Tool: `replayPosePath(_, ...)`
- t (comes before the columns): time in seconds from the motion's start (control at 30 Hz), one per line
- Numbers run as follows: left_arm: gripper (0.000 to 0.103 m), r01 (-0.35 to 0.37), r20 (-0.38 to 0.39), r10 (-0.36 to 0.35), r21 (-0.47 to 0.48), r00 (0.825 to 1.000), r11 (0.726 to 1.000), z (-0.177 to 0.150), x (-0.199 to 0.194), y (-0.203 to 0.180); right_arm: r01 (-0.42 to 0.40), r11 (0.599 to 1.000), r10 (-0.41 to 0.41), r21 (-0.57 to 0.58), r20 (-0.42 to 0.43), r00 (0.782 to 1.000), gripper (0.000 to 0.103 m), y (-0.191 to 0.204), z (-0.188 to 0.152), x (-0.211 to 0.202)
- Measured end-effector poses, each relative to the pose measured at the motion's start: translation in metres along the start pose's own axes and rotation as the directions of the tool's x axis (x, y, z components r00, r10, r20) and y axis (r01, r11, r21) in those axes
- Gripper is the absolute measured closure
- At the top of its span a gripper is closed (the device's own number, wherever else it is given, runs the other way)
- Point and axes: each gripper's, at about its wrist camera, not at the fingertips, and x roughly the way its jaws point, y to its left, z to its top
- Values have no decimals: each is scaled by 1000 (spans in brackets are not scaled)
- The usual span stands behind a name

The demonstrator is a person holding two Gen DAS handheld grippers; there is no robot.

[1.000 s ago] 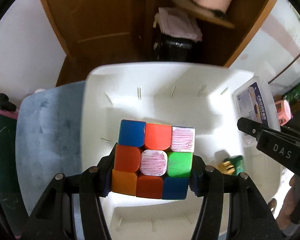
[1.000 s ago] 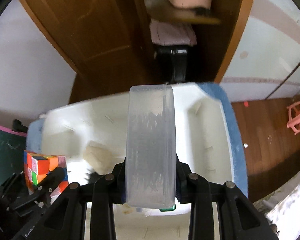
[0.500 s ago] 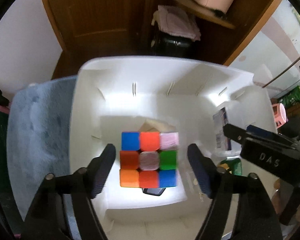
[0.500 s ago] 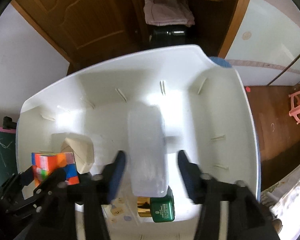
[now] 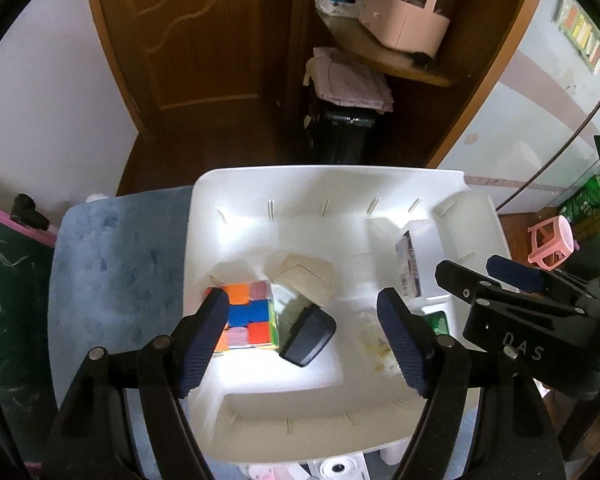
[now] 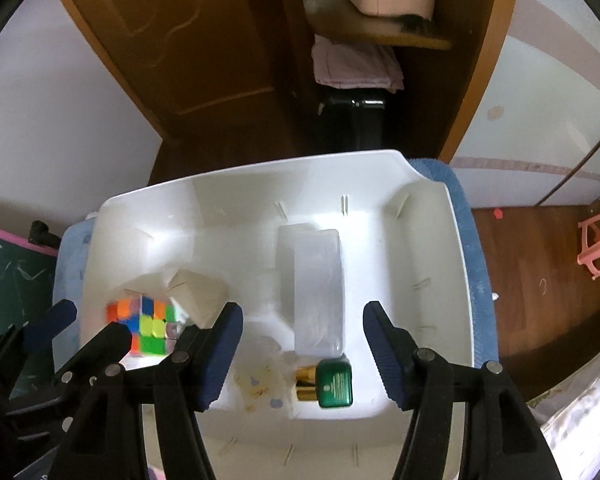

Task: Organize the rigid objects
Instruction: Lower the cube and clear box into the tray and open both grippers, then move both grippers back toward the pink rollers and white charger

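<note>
In the white bin (image 6: 456,240), we have just released the cube (image 5: 248,320) and clear box (image 6: 318,292); left claw (image 5: 300,344) and right claw (image 6: 300,356) gape empty, both items stowed.

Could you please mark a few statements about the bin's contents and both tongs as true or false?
1. The left tongs are open and hold nothing. True.
2. The puzzle cube lies outside the white bin. False: it rests inside, near the left wall.
3. The right tongs grip the clear plastic box. False: they are open; the box lies on the bin floor.
4. A green item lies just nearer the camera than the clear box. True.
</note>
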Motion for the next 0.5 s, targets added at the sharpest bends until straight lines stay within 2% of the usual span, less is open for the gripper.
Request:
replayPosePath(0.23,24,-15,63,14,7,998,1000,-13,-45,-7,-18,1000,19,-24,48,999,39,3,-13,-43)
replayPosePath(0.5,24,-24,156,24,-2,987,1000,-36,-106,-14,-50,997,59,-67,133,989,39,8,-39,-108)
